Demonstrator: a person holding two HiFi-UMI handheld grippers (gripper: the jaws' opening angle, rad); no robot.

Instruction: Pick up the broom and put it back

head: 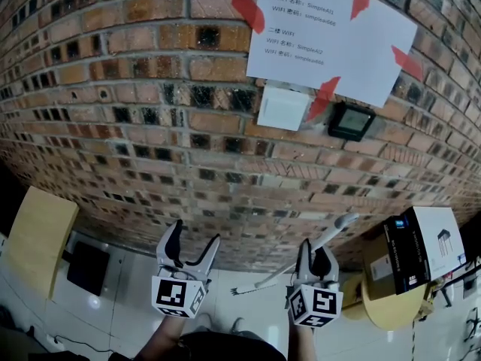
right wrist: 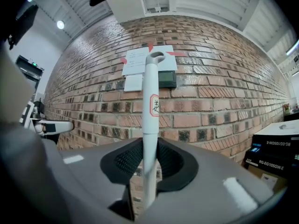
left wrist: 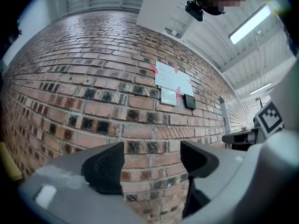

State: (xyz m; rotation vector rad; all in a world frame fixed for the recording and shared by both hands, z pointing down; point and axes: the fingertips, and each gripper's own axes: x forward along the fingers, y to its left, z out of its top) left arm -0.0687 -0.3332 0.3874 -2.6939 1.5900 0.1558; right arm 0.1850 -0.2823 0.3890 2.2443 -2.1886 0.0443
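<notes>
The broom's white handle (right wrist: 150, 106) stands upright between the pads of my right gripper (right wrist: 149, 160), which is shut on it. Its top end has a hanging hole and rises in front of the brick wall (right wrist: 219, 92). In the head view the broom handle (head: 338, 226) slants from upper right down to lower left through the right gripper (head: 316, 248), close to the wall's foot. My left gripper (head: 195, 233) hovers to the left of it, open, with nothing between its jaws. In the left gripper view the left gripper (left wrist: 152, 157) faces bare brick (left wrist: 93, 101), the broom handle (left wrist: 224, 115) off to its right.
Taped papers (head: 331, 28), a white plate (head: 283, 107) and a small black device (head: 351, 120) hang on the wall. Cardboard boxes (head: 421, 254) sit on a round wooden table (head: 391, 314) at the right. A wooden board (head: 37, 235) leans at the left.
</notes>
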